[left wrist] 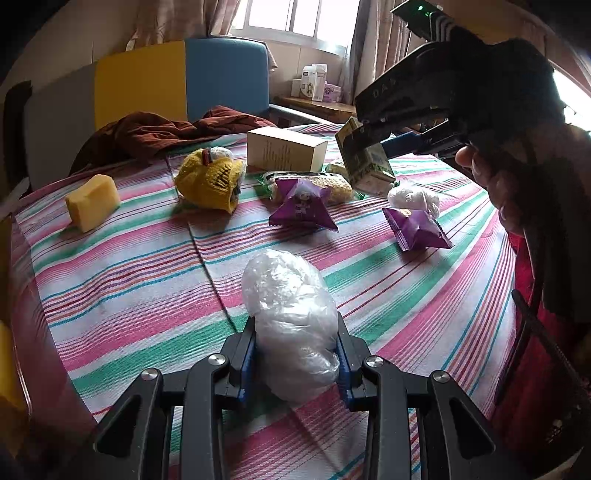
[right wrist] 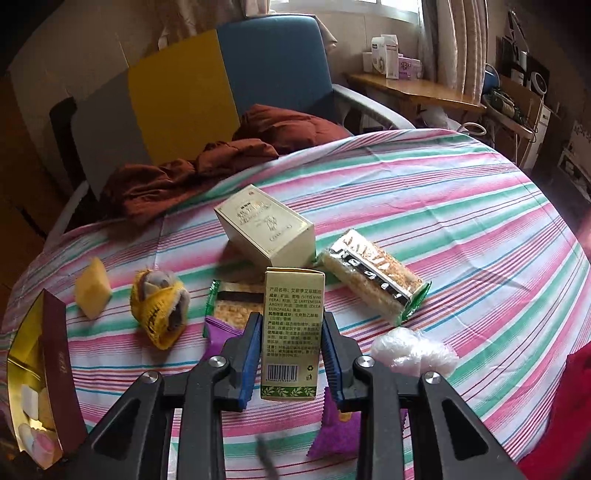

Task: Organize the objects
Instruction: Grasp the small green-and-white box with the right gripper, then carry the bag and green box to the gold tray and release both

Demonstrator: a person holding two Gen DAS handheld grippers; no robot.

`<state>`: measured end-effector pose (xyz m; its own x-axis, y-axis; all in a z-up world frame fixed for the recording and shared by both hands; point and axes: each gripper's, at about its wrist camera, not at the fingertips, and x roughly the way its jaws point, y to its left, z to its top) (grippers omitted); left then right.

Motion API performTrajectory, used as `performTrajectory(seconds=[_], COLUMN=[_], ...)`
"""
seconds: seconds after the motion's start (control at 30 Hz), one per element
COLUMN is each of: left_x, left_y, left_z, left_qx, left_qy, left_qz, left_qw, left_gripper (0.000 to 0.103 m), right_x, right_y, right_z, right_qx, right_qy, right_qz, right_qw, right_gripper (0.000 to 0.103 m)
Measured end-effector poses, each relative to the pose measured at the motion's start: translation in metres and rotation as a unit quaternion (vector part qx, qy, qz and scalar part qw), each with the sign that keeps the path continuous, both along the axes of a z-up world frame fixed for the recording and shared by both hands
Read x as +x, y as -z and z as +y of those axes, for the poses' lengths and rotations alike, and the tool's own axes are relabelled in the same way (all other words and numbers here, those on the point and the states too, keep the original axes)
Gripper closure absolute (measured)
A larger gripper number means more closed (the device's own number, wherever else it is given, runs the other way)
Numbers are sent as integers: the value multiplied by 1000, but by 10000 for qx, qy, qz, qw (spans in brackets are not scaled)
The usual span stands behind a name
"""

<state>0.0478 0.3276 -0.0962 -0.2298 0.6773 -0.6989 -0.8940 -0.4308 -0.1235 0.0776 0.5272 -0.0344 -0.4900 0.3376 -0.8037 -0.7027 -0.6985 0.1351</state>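
Right gripper (right wrist: 290, 354) clamped on green carton (right wrist: 291, 332)

Striped cloth (left wrist: 140, 266) lies bare before the sponge (left wrist: 93, 202).

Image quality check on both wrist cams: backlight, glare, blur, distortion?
Left wrist: window blown out, right gripper backlit and near black; stripes of the tablecloth bow from fisheye. Right wrist: glare on the foil snack pack, print on the green box sharp, a motion-blurred streak at bottom centre, corners vignetted.
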Motion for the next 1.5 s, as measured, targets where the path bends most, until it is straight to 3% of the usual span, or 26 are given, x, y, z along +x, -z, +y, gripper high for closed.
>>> performTrajectory(seconds=[0.2, 0.47, 0.93, 1.23, 1.5], left_x=[1, -3, -12, -52, -92], left_y=[-2, -19, -79, -96, -92], left_z=[1, -8, -68, -145, -224], left_qx=[-43, -192, 139, 324, 373], left_qy=[-29, -379, -1124, -2130, -3112], left_qz=[40, -125, 412, 197, 31], left_qw=[10000, 9990, 9927, 9763, 9496], left_gripper=[69, 70, 70, 70, 69], right_x=[-2, -12, -17, -28, -72], right_y=[-6, -12, -15, -27, -42], right_z=[-5, -28, -49, -82, -172], right_qx=[42, 269, 359, 151, -102], right_qy=[-192, -870, -1263, -1691, -2714], right_qz=[179, 297, 347, 388, 605], right_qw=[9996, 9954, 9907, 9847, 9605], right_gripper=[73, 73, 73, 73, 73])
